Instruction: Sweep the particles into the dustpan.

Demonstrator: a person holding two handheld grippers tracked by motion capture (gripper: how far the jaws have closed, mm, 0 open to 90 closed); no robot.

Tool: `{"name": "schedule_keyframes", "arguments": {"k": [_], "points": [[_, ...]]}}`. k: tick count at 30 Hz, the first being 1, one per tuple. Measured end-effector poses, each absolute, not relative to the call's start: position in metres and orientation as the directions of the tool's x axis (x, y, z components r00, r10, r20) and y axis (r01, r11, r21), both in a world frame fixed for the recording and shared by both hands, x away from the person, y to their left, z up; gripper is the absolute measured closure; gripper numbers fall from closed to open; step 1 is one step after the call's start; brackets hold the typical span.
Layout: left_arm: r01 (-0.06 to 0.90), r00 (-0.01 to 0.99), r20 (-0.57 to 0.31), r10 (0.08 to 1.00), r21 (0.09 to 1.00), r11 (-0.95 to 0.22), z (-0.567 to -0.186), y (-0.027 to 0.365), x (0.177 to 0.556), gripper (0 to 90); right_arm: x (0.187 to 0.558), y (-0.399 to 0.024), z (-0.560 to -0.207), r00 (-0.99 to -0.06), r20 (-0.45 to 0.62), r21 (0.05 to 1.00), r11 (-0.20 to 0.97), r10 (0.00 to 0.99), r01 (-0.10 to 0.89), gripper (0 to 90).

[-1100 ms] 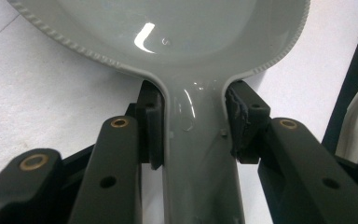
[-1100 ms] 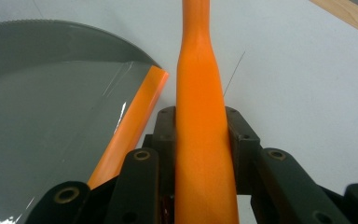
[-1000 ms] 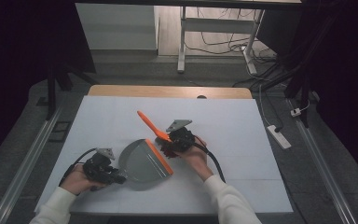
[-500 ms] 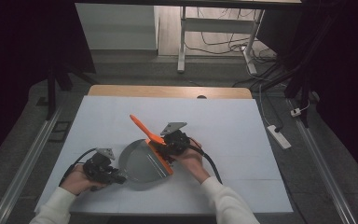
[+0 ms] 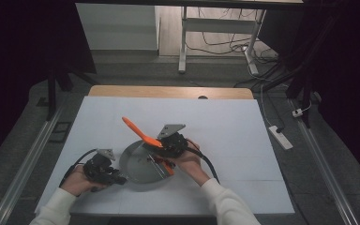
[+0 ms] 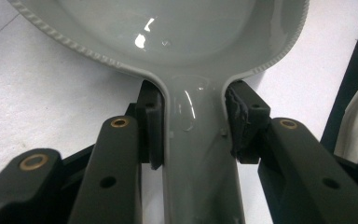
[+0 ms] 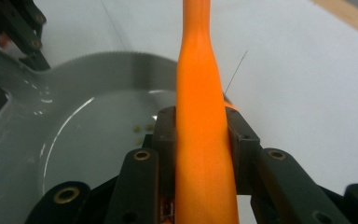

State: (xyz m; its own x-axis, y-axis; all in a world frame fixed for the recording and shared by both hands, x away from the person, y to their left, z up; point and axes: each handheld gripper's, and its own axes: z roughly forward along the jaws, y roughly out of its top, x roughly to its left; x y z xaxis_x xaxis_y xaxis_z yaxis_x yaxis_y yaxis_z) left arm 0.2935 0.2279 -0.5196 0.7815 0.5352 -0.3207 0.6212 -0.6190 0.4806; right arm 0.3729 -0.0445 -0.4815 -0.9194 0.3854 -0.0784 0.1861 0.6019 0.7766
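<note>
A grey pan (image 5: 138, 173) lies on the white table top (image 5: 234, 140), near its front left. My left gripper (image 5: 115, 178) is shut on the pan handle (image 6: 198, 154), one pad on each side of its neck, and the pan bowl (image 6: 182, 28) lies just beyond. My right gripper (image 5: 161, 145) hovers at the pan's right rim, shut on an orange tool handle (image 7: 200, 140). That orange handle (image 5: 138, 130) sticks up and to the left, while the tool's lower end (image 5: 168, 168) reaches into the pan. A few small specks (image 7: 142, 128) lie on the pan floor (image 7: 74, 121).
The table's wooden far edge (image 5: 168, 92) runs along the back. A white power strip (image 5: 280, 137) lies on the floor to the right, and metal desk legs (image 5: 183, 42) stand behind. Floor rails (image 5: 23, 164) flank the table.
My right gripper has carried the orange tool leftward, from the pan's right side to over its bowl. The left gripper and the pan have stayed in place.
</note>
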Motion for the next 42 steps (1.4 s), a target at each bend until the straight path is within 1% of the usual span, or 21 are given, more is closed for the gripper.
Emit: {"name": "schedule_keyframes", "arguments": {"k": [3, 5, 12, 20, 24, 31, 35, 39, 42], "points": [[0.622, 0.781, -0.321, 0.536, 0.48, -0.619, -0.52, 0.228, 0.293, 61.5, 0.374, -0.049, -0.478, -0.912, -0.086, 0.784, 0.592, 0.401, 0.187, 70.0], [0.622, 0.781, -0.321, 0.536, 0.481, -0.618, -0.52, 0.228, 0.293, 61.5, 0.379, -0.058, -0.473, -0.896, -0.074, 0.796, 0.568, 0.437, 0.21, 70.0], [0.622, 0.781, -0.321, 0.536, 0.481, -0.619, -0.52, 0.228, 0.293, 61.5, 0.386, -0.07, -0.471, -0.878, -0.077, 0.795, 0.561, 0.472, 0.232, 70.0], [0.623, 0.78, -0.322, 0.537, 0.479, -0.618, -0.52, 0.228, 0.293, 61.5, 0.394, -0.076, -0.48, -0.859, -0.07, 0.769, 0.576, 0.507, 0.277, 70.0], [0.625, 0.779, -0.323, 0.537, 0.477, -0.619, -0.52, 0.227, 0.293, 61.5, 0.396, -0.076, -0.485, -0.853, -0.048, 0.757, 0.576, 0.519, 0.308, 70.0], [0.625, 0.779, -0.324, 0.537, 0.478, -0.618, -0.52, 0.228, 0.293, 61.5, 0.395, -0.071, -0.493, -0.858, -0.043, 0.729, 0.603, 0.513, 0.324, 70.0], [0.625, 0.779, -0.323, 0.538, 0.477, -0.618, -0.52, 0.228, 0.293, 61.5, 0.391, -0.07, -0.494, -0.862, -0.021, 0.728, 0.598, 0.507, 0.334, 70.0], [0.625, 0.778, -0.322, 0.539, 0.478, -0.617, -0.52, 0.227, 0.293, 61.5, 0.383, -0.068, -0.494, -0.87, -0.031, 0.723, 0.612, 0.492, 0.32, 70.0], [0.625, 0.779, -0.322, 0.538, 0.476, -0.619, -0.52, 0.227, 0.293, 61.5, 0.379, -0.066, -0.494, -0.878, -0.018, 0.727, 0.61, 0.478, 0.316, 70.0]]}}
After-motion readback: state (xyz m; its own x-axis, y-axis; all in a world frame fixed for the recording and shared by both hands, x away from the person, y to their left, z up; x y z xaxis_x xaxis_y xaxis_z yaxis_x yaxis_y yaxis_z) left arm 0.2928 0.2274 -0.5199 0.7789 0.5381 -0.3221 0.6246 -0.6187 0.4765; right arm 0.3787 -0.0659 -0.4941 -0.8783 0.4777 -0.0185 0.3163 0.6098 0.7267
